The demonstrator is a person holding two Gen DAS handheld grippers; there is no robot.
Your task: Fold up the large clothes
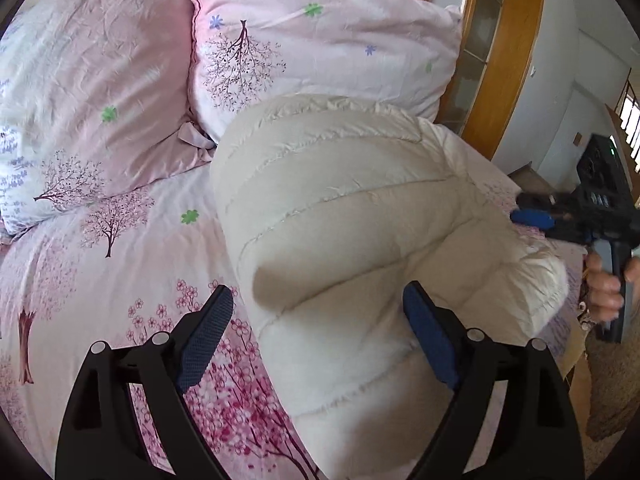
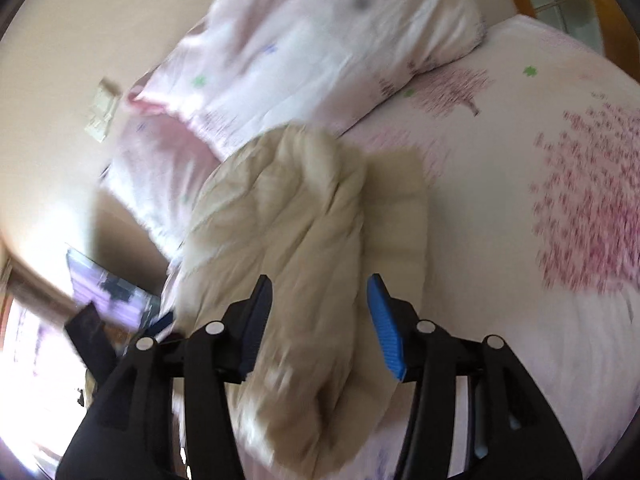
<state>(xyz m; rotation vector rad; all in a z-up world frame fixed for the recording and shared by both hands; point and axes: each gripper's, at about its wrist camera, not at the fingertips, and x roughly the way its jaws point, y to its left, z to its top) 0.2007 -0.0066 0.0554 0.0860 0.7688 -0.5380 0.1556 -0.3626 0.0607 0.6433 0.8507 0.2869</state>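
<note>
A cream quilted puffer coat (image 1: pixel 352 232) lies bunched and partly folded on the pink floral bedspread (image 1: pixel 120 264). My left gripper (image 1: pixel 320 320) is open, its blue pads on either side of the coat's near fold without closing on it. The right gripper (image 1: pixel 536 216) shows at the far right edge of the left wrist view, held by a hand, at the coat's right side. In the blurred right wrist view the coat (image 2: pixel 288 240) lies lengthwise ahead, and my right gripper (image 2: pixel 320 312) is open just above its near end.
Two pink floral pillows (image 1: pixel 312 52) lean at the head of the bed behind the coat. A wooden door frame (image 1: pixel 508 60) and white wall stand to the right. The bedspread (image 2: pixel 540 200) spreads wide to the right in the right wrist view.
</note>
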